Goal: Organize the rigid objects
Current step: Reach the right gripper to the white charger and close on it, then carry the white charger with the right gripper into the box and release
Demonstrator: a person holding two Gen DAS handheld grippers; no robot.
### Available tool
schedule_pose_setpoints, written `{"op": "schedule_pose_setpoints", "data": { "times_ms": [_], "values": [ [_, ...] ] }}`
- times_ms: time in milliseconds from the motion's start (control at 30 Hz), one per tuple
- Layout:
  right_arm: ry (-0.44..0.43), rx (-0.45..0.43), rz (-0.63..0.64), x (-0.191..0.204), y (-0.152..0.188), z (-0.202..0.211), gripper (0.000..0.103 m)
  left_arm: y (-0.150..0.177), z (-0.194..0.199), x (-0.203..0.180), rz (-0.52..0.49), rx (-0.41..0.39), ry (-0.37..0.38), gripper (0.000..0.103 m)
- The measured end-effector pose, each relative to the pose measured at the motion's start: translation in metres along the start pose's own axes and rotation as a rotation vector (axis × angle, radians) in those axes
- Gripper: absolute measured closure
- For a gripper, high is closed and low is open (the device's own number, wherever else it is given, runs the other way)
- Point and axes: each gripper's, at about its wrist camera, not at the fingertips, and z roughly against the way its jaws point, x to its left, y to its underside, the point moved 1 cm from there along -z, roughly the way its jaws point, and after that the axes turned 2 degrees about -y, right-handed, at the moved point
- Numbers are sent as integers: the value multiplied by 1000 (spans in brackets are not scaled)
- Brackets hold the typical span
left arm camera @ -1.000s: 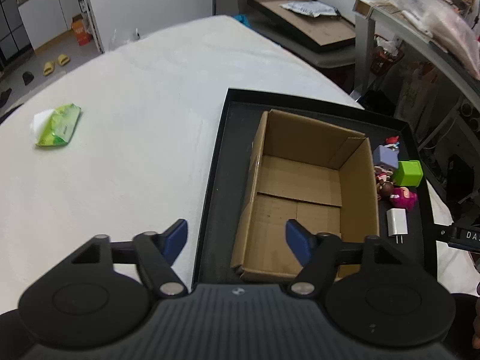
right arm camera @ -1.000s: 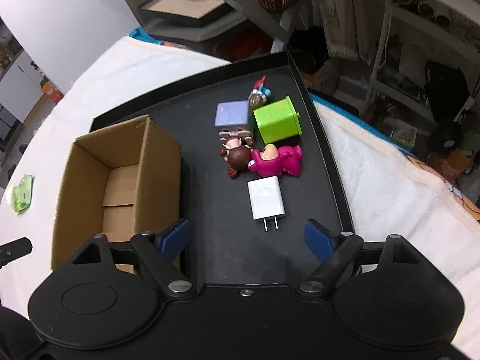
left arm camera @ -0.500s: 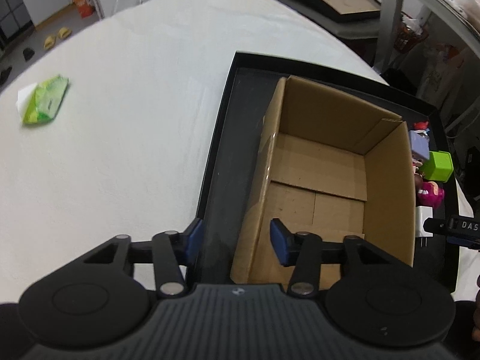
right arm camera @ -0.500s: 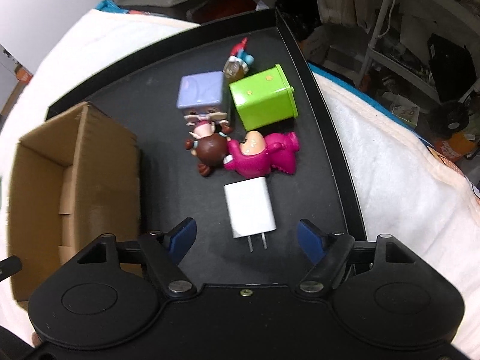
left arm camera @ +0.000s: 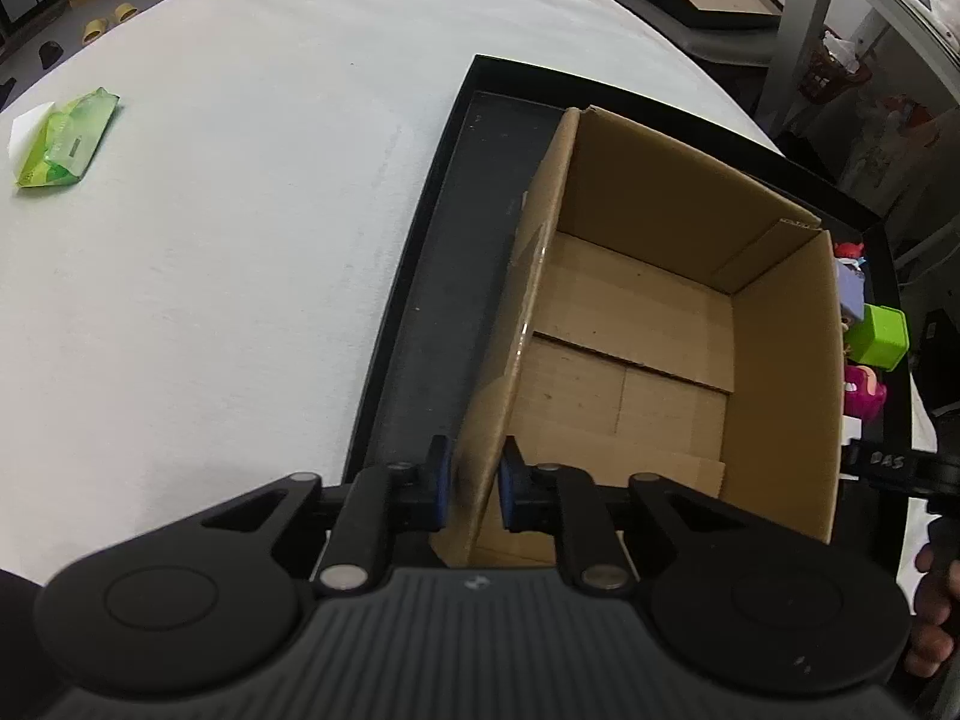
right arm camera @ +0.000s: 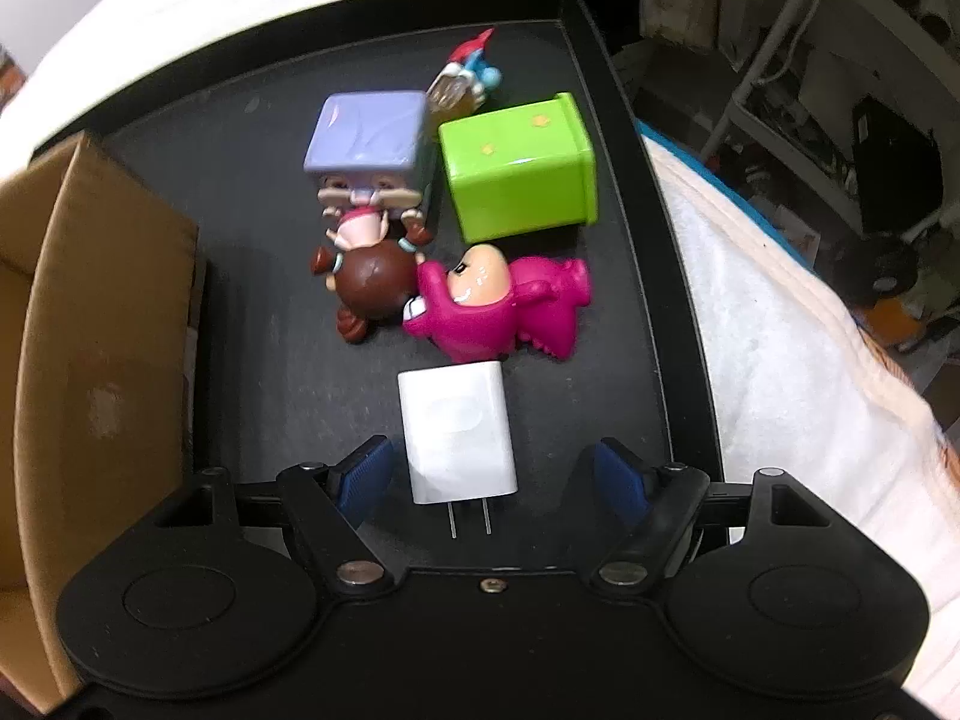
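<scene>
The cardboard box (left arm camera: pixel 660 324) stands empty on the left half of the black tray (left arm camera: pixel 420 324), so by the look of it nothing has been sorted yet. All six small objects lie in a cluster on the right half of the tray: one white charger plug (right arm camera: pixel 456 435) nearest, one pink dinosaur-suit figurine (right arm camera: pixel 504 306), one brown-haired doll figurine (right arm camera: pixel 369 276), one lilac cube (right arm camera: pixel 366 138), one green cube (right arm camera: pixel 519 168) and one small red-and-blue figurine (right arm camera: pixel 468 72) at the far end.

The left gripper (left arm camera: pixel 471 483) has its fingers pinching the near left wall of the box, one pad on each side, probably to steady it. The right gripper (right arm camera: pixel 492 477) hangs low over the tray with fingers spread wide; the charger plug lies between them, untouched. Picking it up seems the first of six transfers left.

One green packet (left arm camera: pixel 63 141) lies far off on the white surface (left arm camera: pixel 240 210).
</scene>
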Motion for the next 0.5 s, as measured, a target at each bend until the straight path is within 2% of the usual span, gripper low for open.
{"op": "schedule_pose_setpoints", "data": {
  "times_ms": [67, 167, 500],
  "values": [
    [1, -2, 3, 5, 2, 3, 65, 0, 0, -1, -1, -7, 1, 90],
    [20, -13, -15, 3, 3, 9, 66, 0, -1, 0, 6, -7, 7, 90],
    [-42, -109, -25, 9, 7, 52, 67, 5, 0, -2, 17, -6, 30, 90]
  ]
}}
